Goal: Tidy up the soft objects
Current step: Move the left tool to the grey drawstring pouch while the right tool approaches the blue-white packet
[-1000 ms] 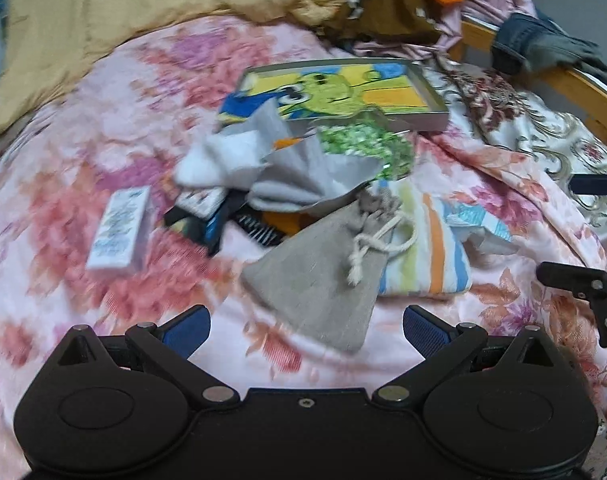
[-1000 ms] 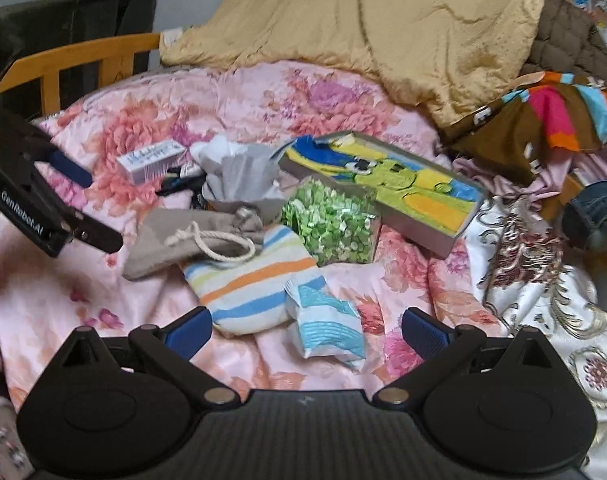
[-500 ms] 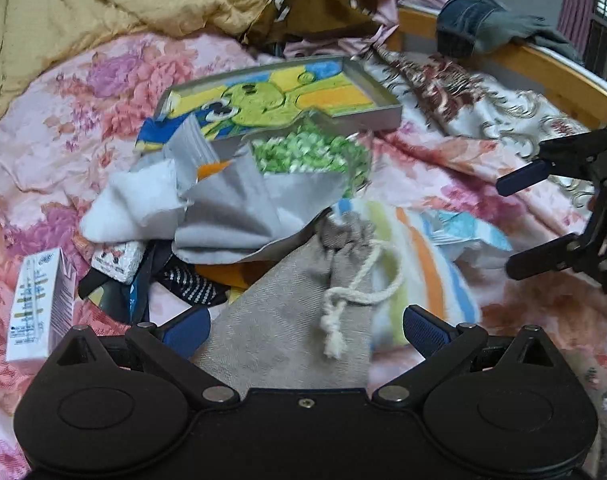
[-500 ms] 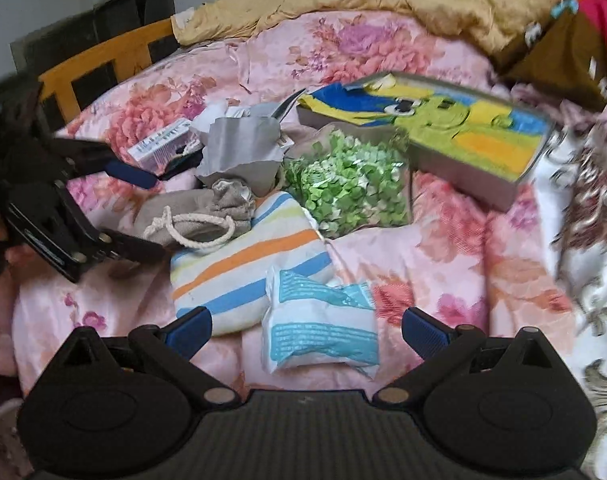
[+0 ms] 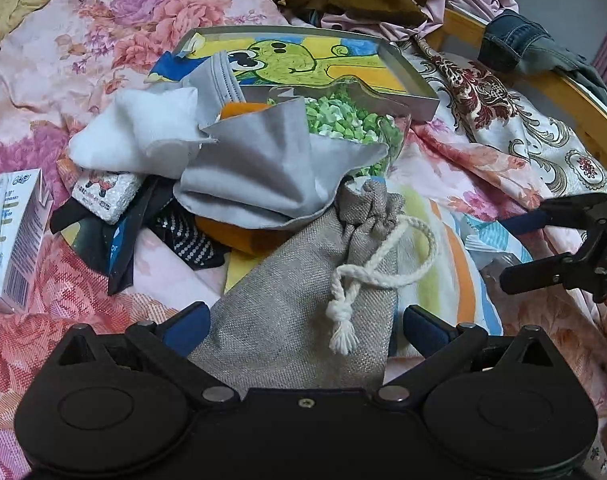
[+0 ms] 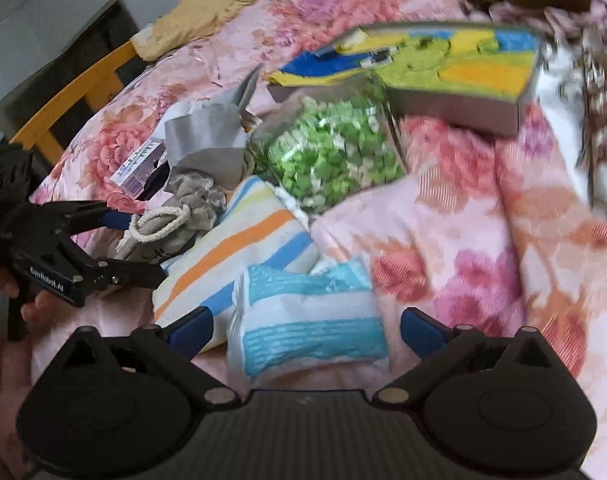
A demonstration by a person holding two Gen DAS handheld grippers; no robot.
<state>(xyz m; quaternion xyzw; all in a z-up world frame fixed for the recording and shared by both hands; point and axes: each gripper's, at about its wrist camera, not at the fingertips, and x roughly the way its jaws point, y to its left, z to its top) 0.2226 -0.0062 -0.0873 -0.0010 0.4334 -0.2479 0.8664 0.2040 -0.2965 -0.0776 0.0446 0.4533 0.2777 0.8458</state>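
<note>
A heap of soft things lies on a floral bedspread [image 5: 83, 40]. My left gripper [image 5: 305, 328] is open and low over a burlap drawstring bag [image 5: 287, 320], which lies between its blue pads without being pressed. A grey cloth [image 5: 263, 176] and a white cloth [image 5: 139, 136] are piled behind the bag. A striped pouch [image 6: 239, 252] lies under the bag's right side. My right gripper [image 6: 305, 328] has its jaws closing around a white-and-teal packet [image 6: 307, 320], with gaps still showing on both sides. The left gripper [image 6: 139, 240] also shows at the left edge.
A clear bag of green pieces [image 5: 343, 124] leans on a flat box with a frog picture [image 5: 303, 60]. A small carton [image 5: 11, 236] and dark flat items lie at the left. A wooden bed rail [image 5: 563, 84] with jeans [image 5: 515, 40] borders the right.
Both grippers have come forward and down onto the heap. The burlap bag now lies between the left fingers and the teal packet between the right ones. The right view has rolled.
</note>
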